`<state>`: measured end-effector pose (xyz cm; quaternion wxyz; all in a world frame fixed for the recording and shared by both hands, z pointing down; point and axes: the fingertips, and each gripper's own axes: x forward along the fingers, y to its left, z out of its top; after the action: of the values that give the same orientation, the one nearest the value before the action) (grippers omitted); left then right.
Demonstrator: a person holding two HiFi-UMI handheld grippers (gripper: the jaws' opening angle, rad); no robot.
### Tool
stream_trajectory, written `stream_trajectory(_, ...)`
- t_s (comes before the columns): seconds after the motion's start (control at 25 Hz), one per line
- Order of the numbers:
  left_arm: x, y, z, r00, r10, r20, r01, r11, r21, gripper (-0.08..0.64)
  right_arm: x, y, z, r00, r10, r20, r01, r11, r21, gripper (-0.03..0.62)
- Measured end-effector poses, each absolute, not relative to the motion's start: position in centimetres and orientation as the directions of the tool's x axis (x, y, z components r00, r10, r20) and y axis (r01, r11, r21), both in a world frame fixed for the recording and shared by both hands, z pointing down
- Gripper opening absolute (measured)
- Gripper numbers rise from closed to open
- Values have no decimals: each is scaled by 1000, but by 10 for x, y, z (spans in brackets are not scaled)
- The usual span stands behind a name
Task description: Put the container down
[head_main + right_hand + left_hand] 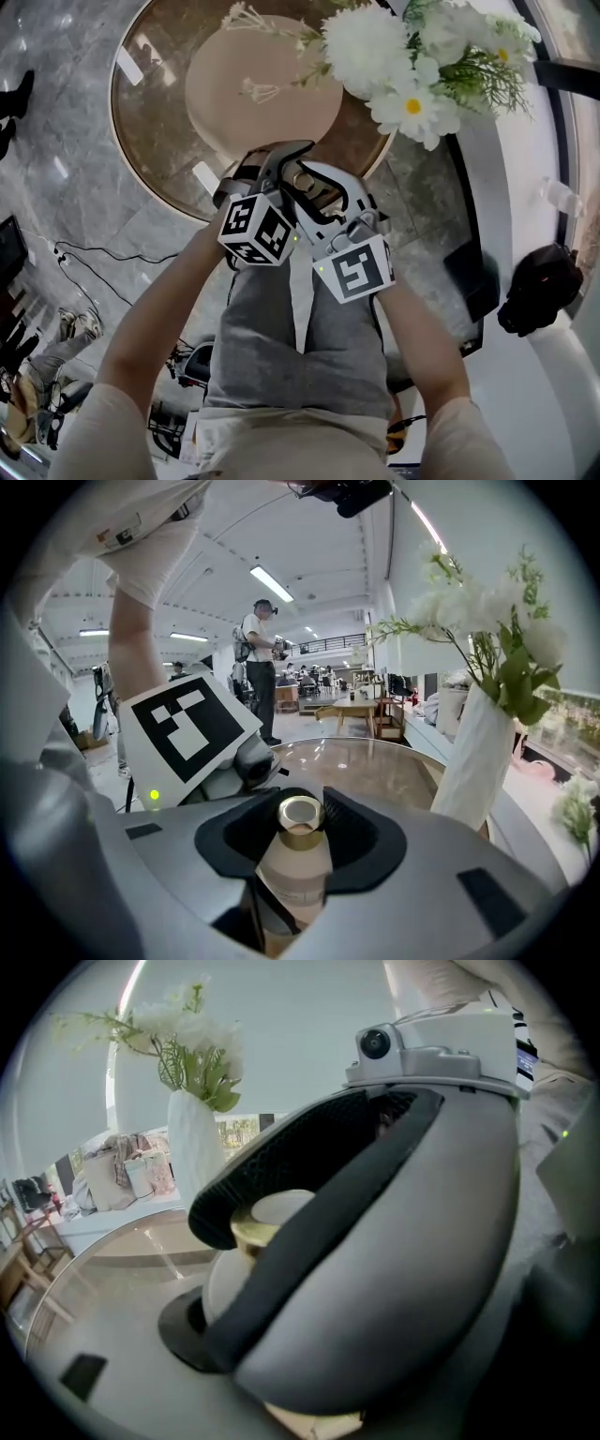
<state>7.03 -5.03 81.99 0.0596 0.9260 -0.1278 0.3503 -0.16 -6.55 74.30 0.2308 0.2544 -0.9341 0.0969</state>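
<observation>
The container is a small white bottle (293,869) with a gold neck, and it stands upright between the black pads of my right gripper (300,841), which is shut on it. From the left gripper view I see the same bottle (228,1283) side-on, wrapped by the right gripper's grey jaws. In the head view both grippers are held close together over the near edge of a round glass table (150,141), the left gripper (279,161) just left of the right gripper (317,185). The left gripper's own jaws are hidden, and the bottle is hidden in the head view.
A white vase (473,752) of white flowers (412,56) stands on the table's right side. The table has a beige round pedestal (253,94) under its glass top (375,771). Cables lie on the grey marble floor (66,187). People stand far off in the hall.
</observation>
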Motion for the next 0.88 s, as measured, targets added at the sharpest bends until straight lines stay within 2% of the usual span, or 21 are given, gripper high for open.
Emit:
stream_trajectory(0.56, 67, -45, 849, 653, -151, 743, -307, -949, 77, 351, 3, -66, 766, -744, -442, 501, -547, 833, -78, 141)
stream_trajectory(0.88, 62, -53, 854, 651, -208, 730, -386, -919, 82, 351, 6, -72, 777, -728, -463, 506, -567, 822, -63, 141)
